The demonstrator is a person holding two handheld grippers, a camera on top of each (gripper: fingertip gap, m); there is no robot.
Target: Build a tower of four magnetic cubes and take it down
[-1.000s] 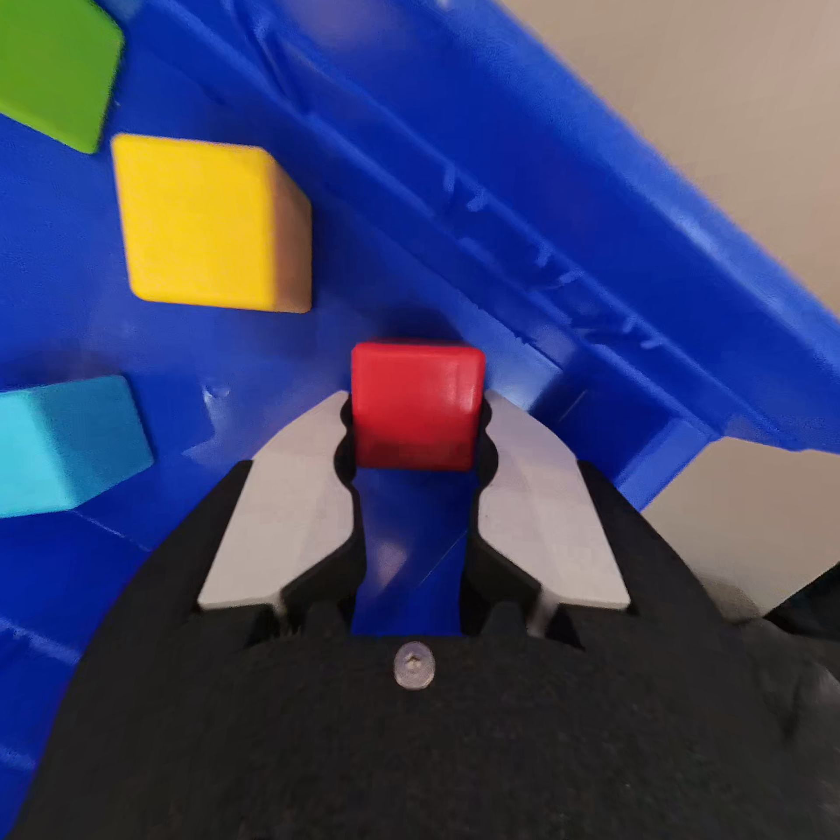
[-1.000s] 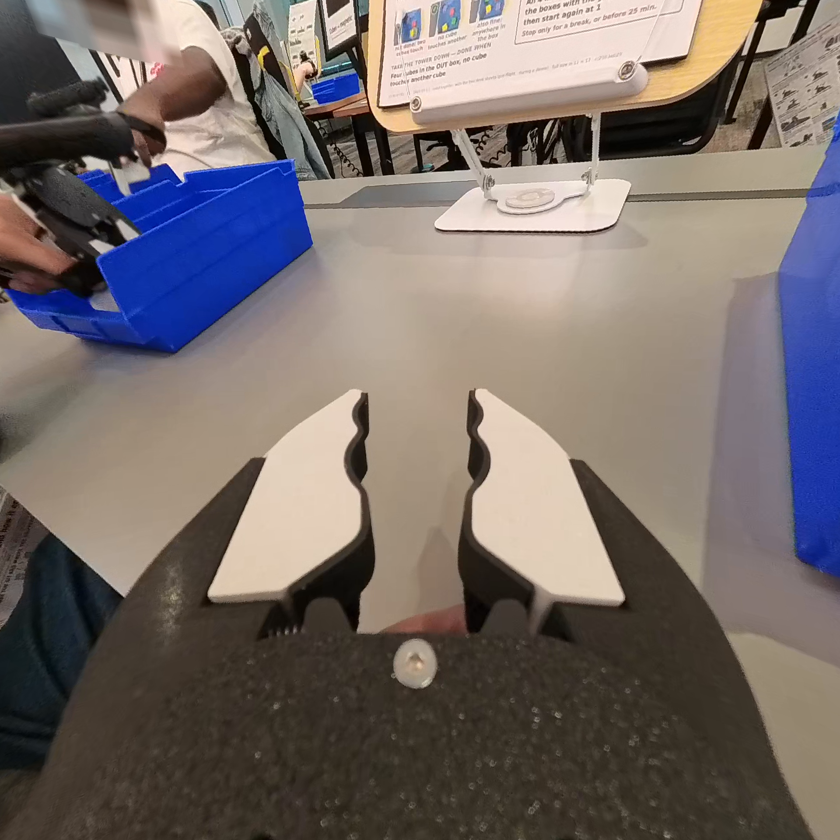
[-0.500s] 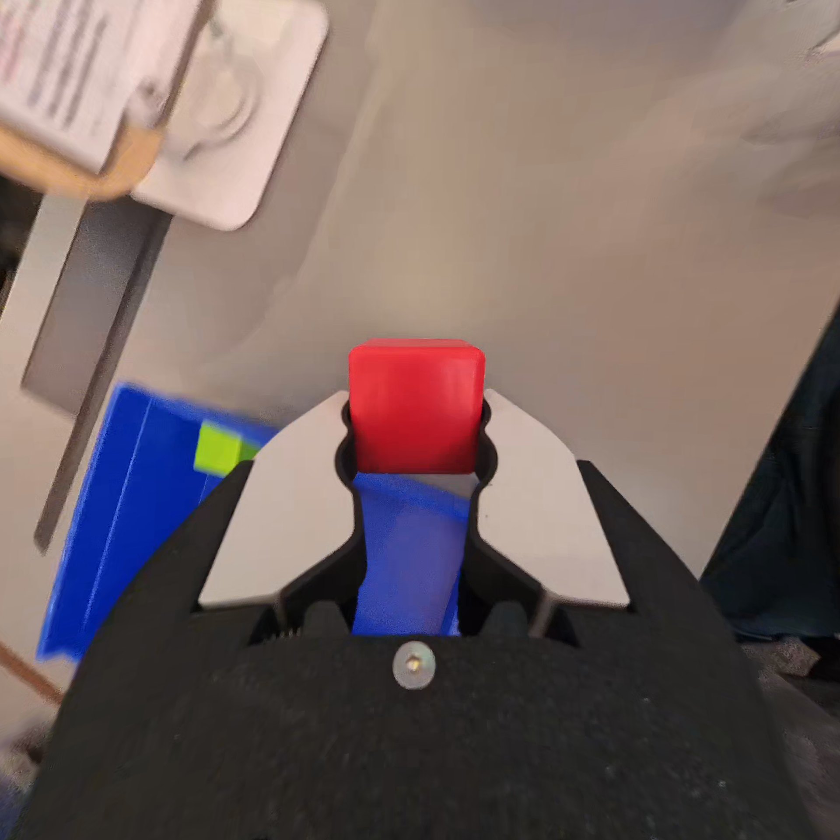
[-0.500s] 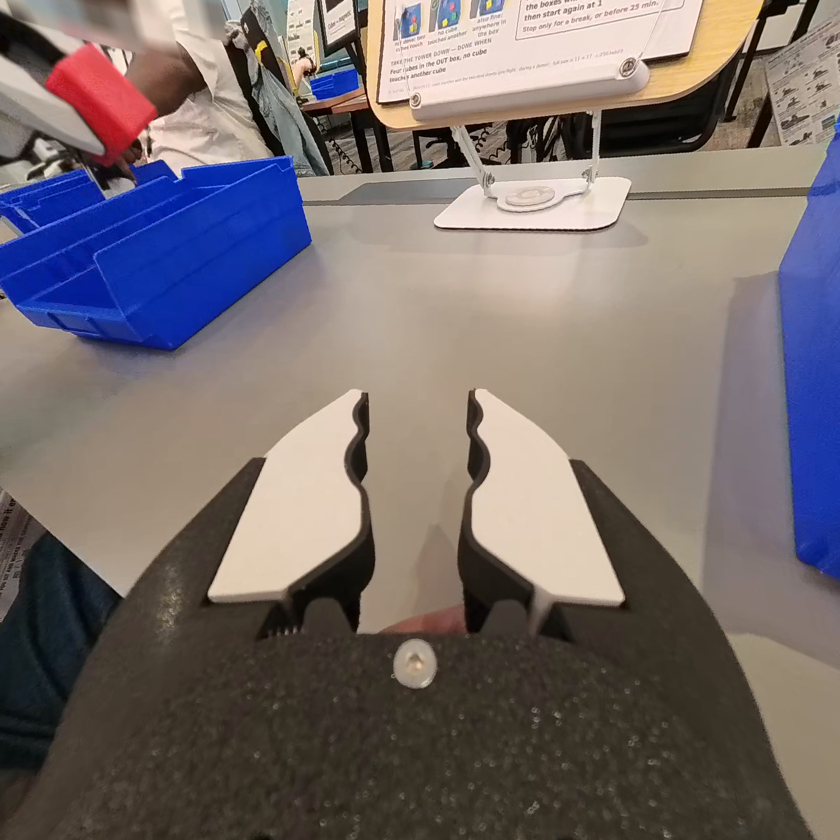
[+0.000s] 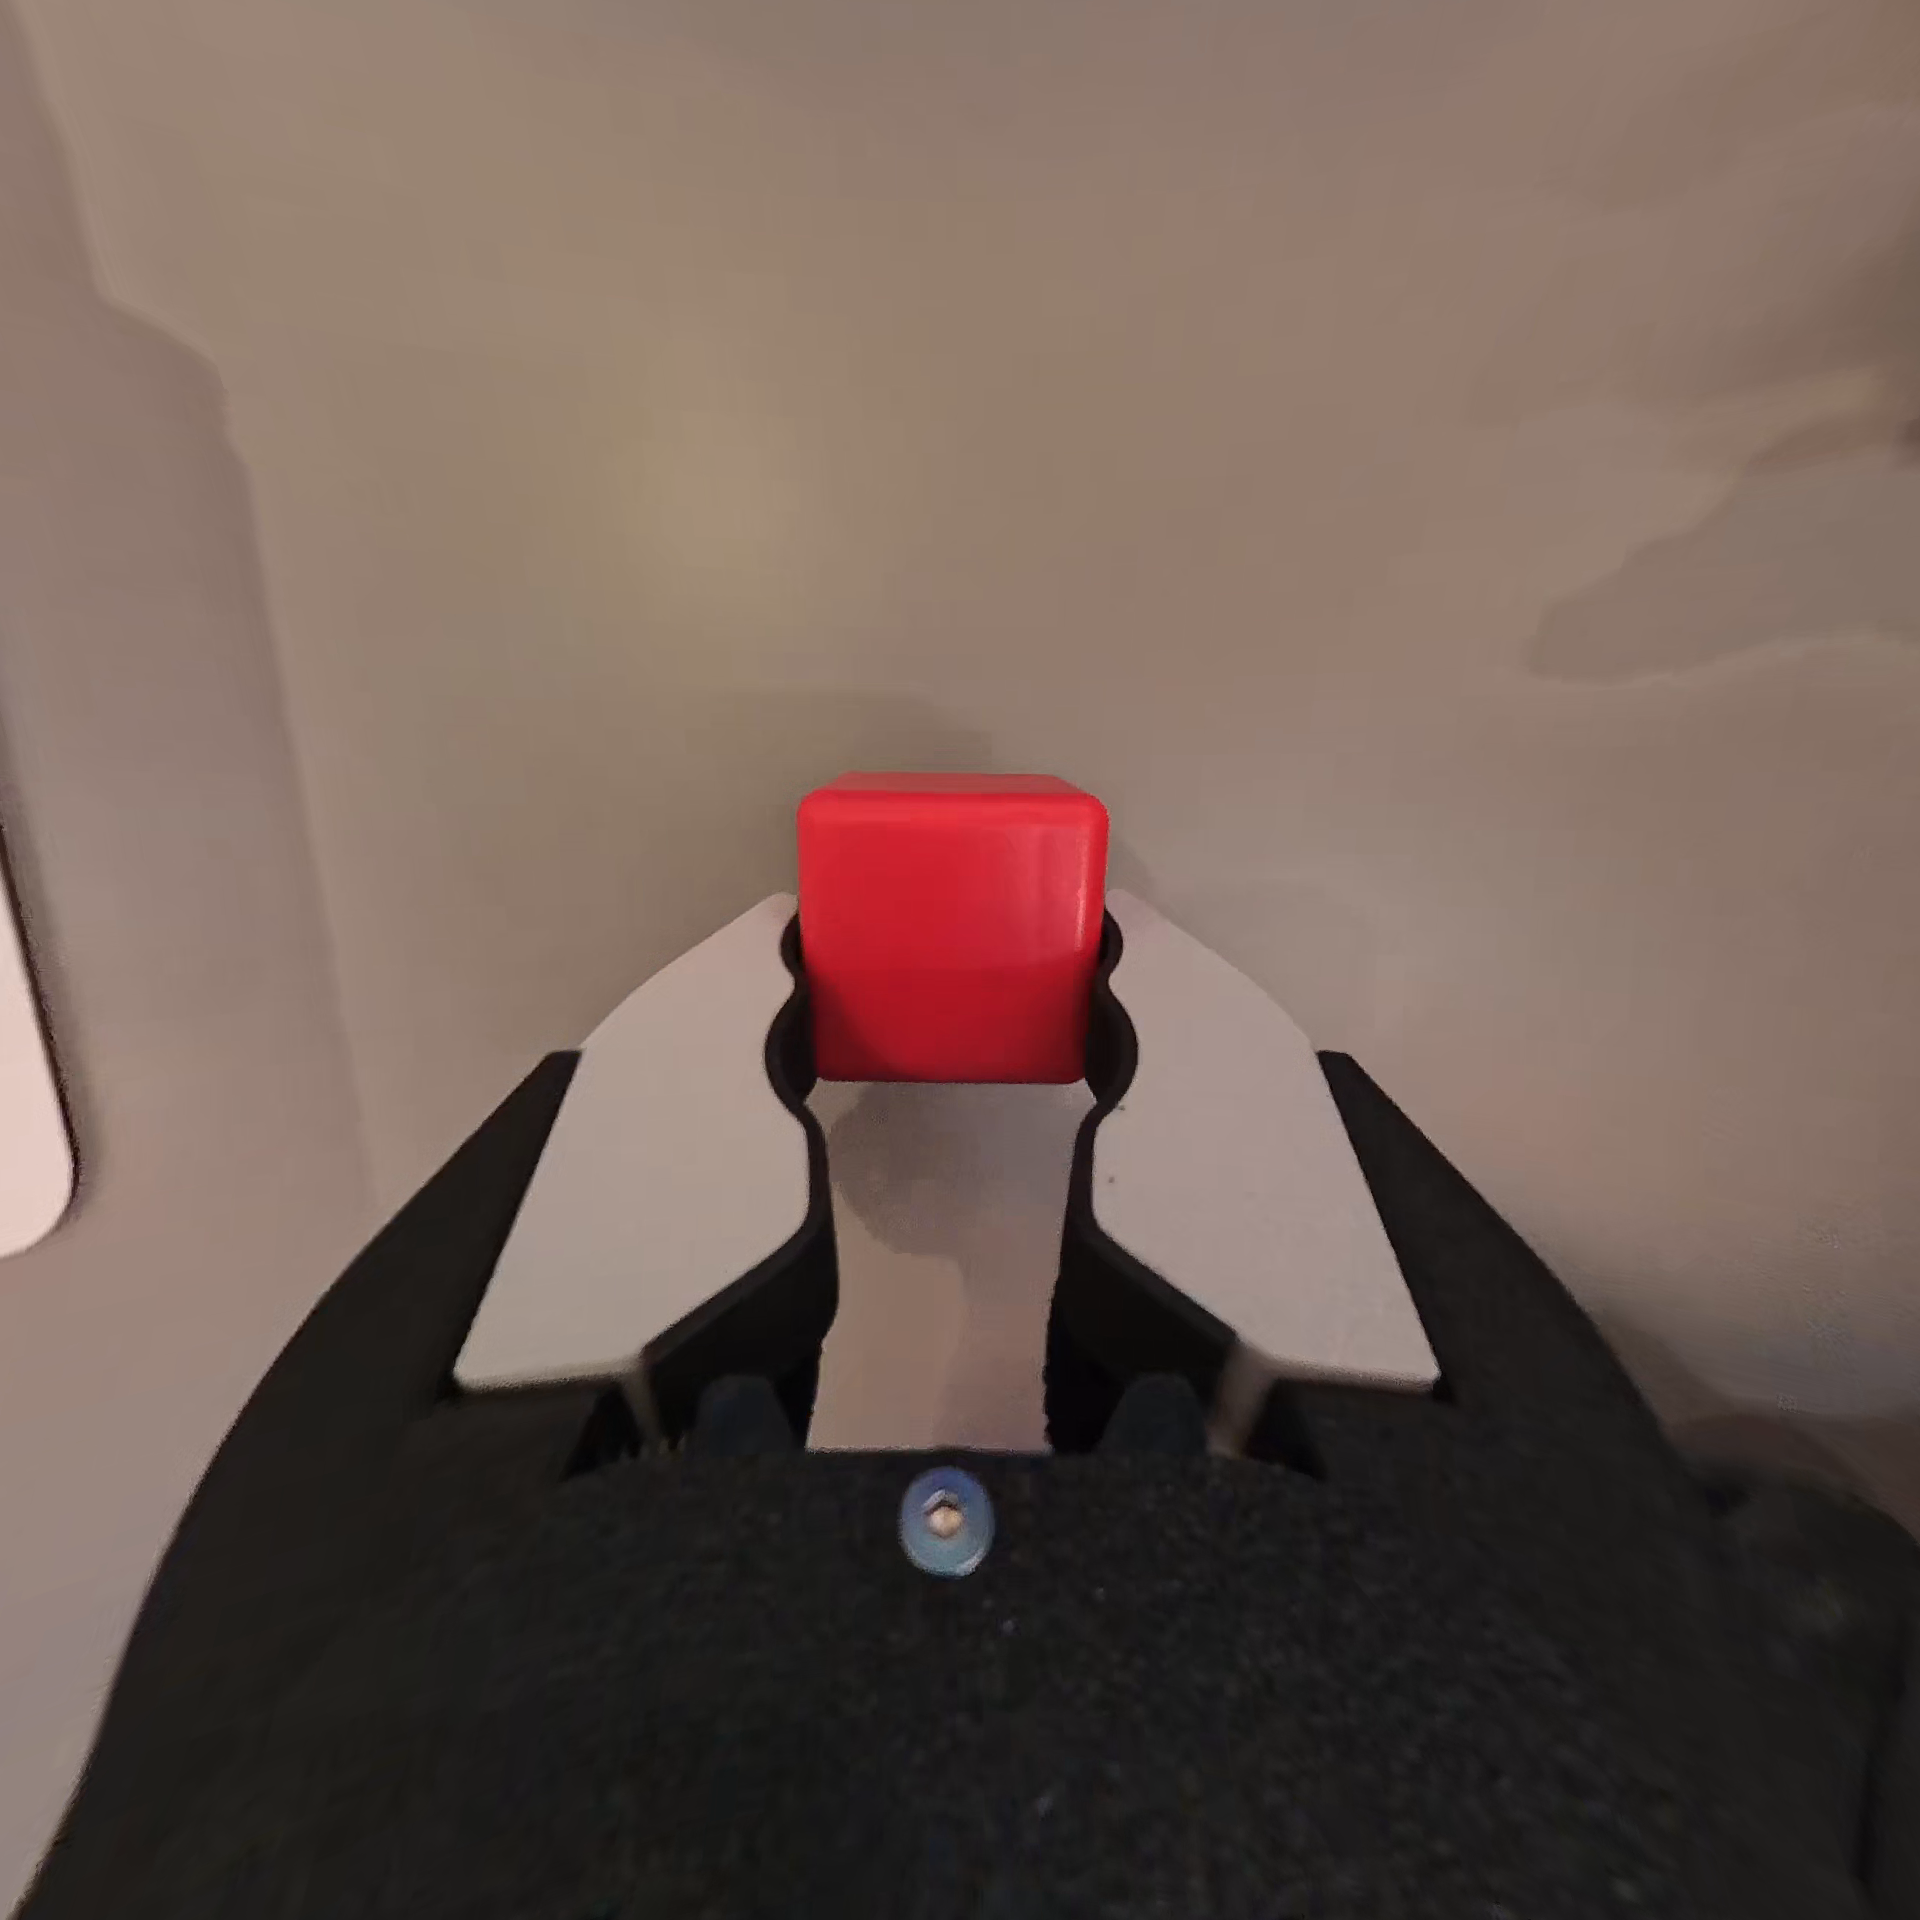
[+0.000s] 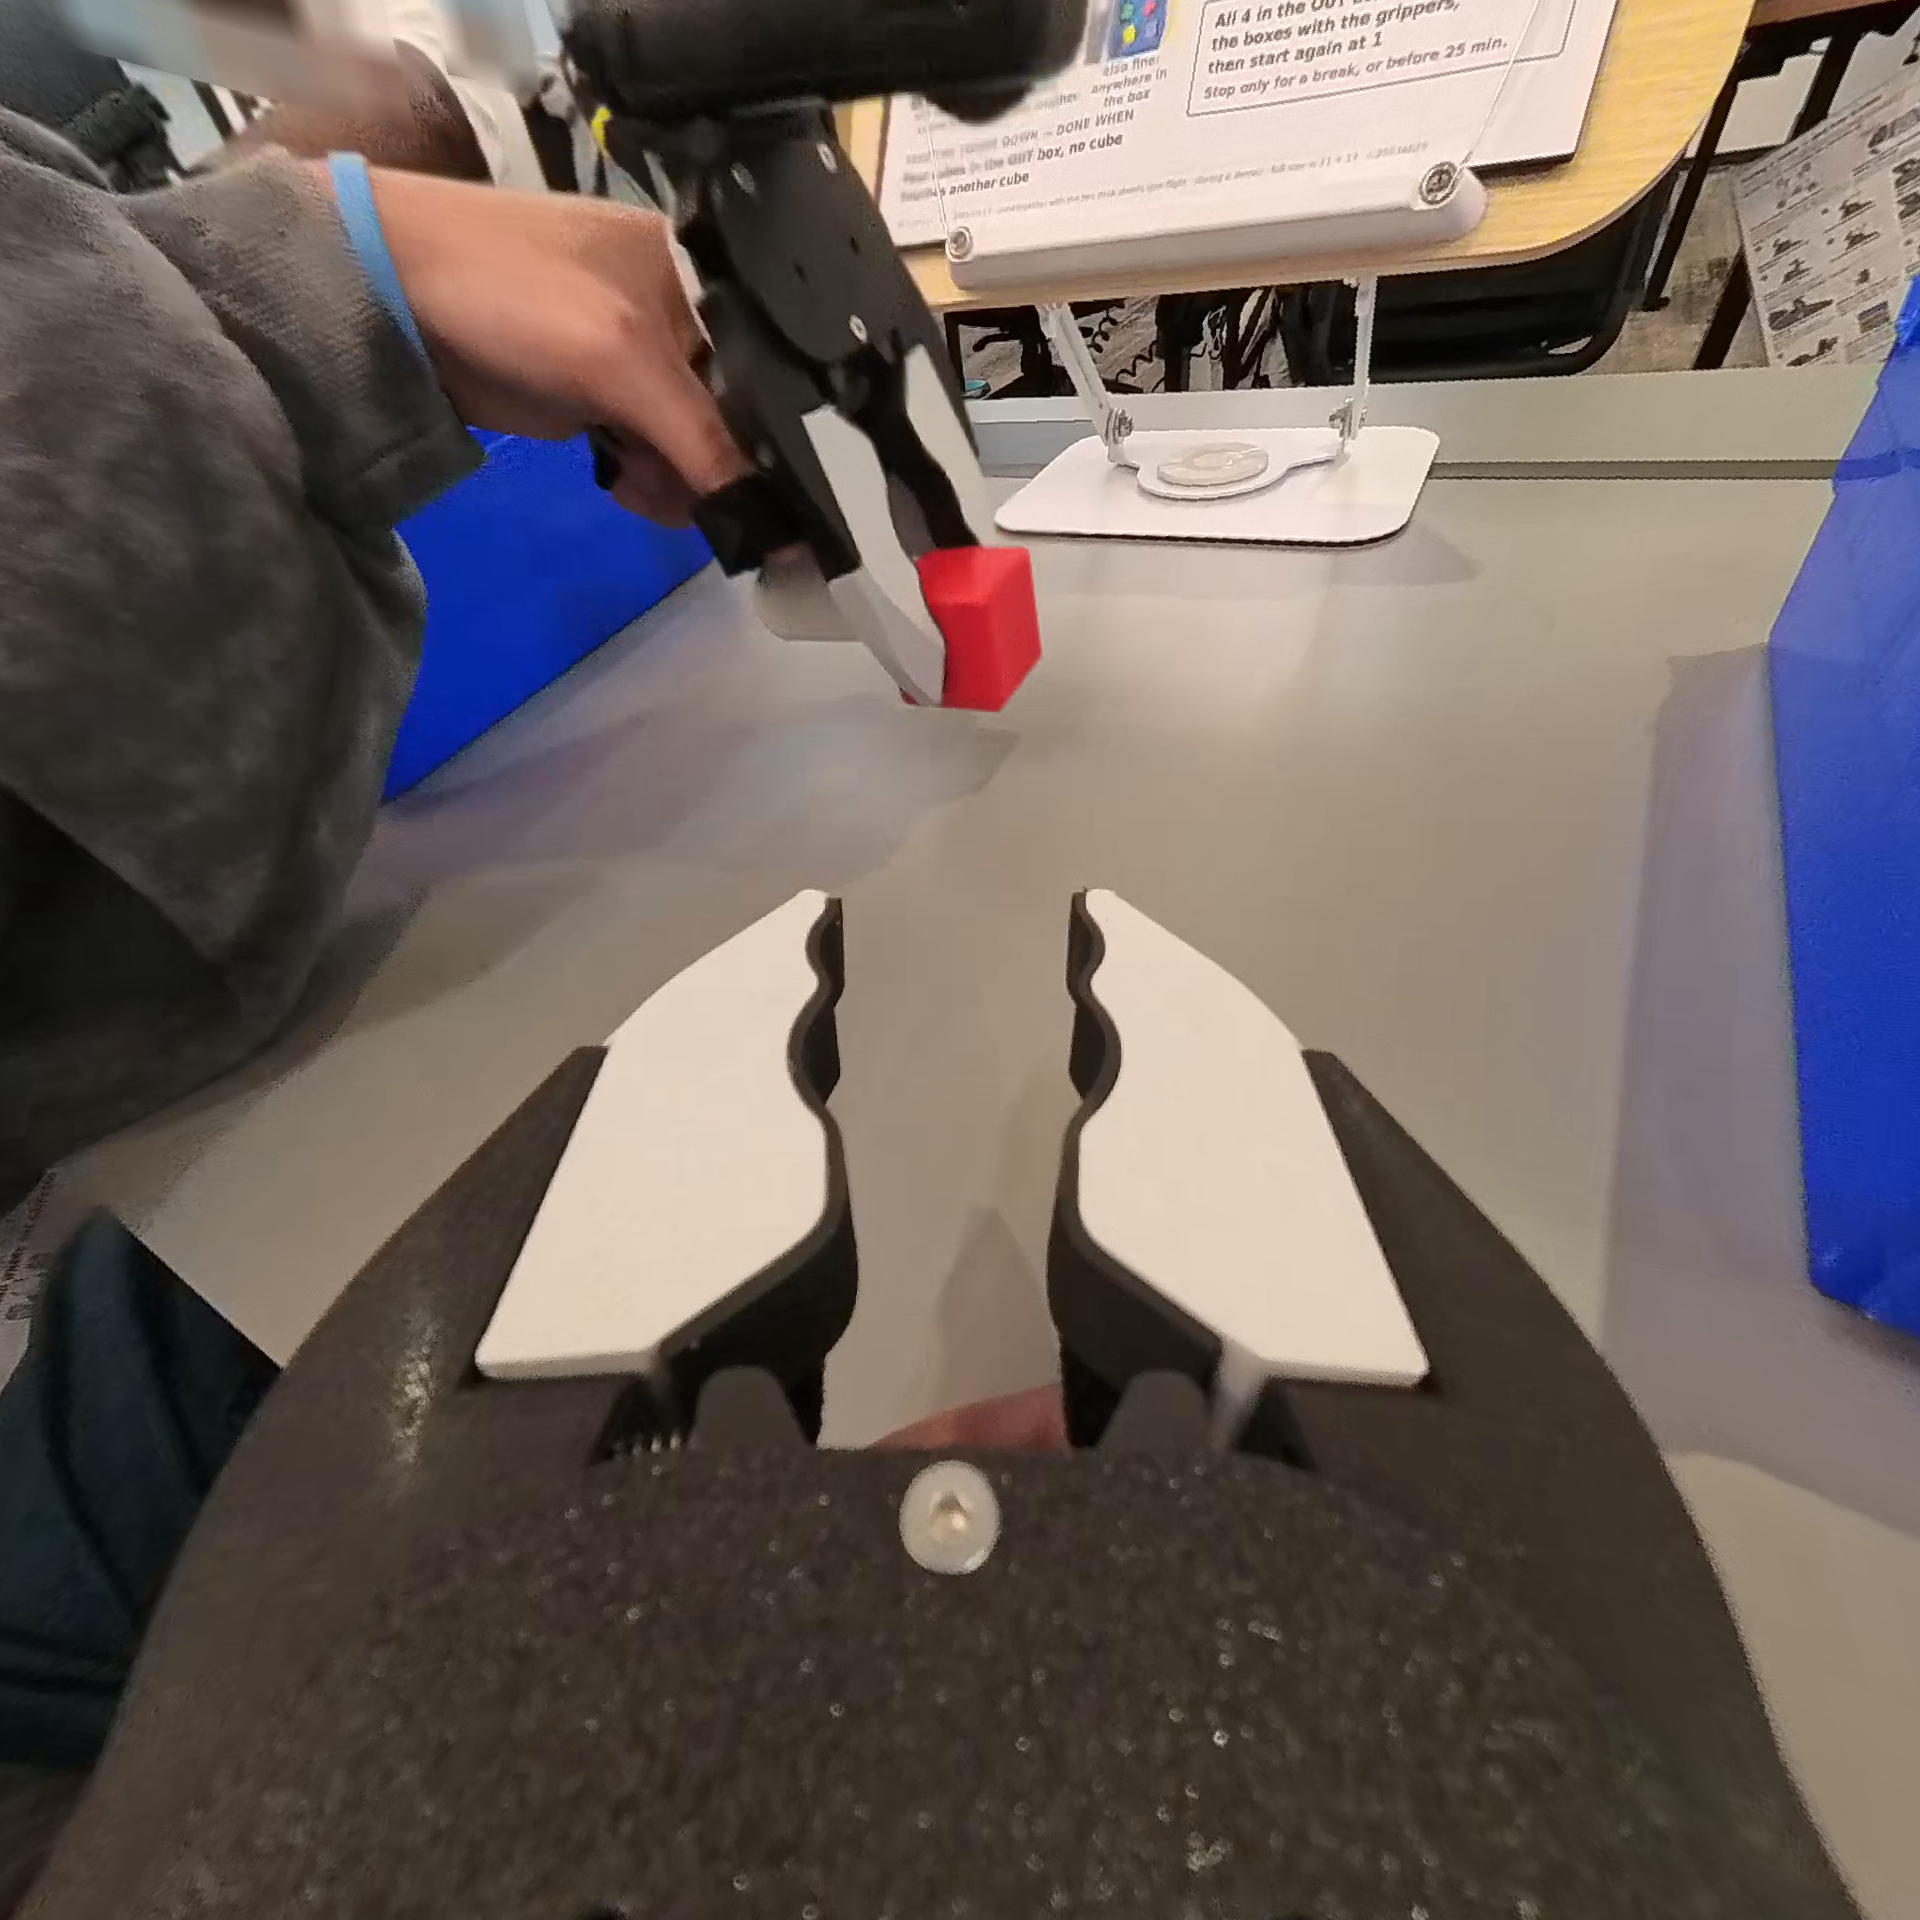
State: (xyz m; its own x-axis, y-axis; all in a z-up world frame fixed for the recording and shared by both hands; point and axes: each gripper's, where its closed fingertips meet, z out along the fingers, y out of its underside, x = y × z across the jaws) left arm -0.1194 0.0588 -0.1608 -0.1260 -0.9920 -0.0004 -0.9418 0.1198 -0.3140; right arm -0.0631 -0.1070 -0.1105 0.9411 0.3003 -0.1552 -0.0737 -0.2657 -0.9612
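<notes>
Moved over table [image 5: 1351, 520]: glossy rounded red cube [image 5: 951, 935].

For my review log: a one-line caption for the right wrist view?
Left gripper carries red cube above grey table; right gripper open.

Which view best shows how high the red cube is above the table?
Right wrist view: red cube is seen side-on, apparently just clear of the table. Left wrist view shows the cube clamped in the left hand-held gripper; height unreadable.

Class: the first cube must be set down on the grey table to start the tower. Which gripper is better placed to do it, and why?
Left. The left gripper already grips the red cube just above the table; the right gripper is open, empty and farther back.
</notes>
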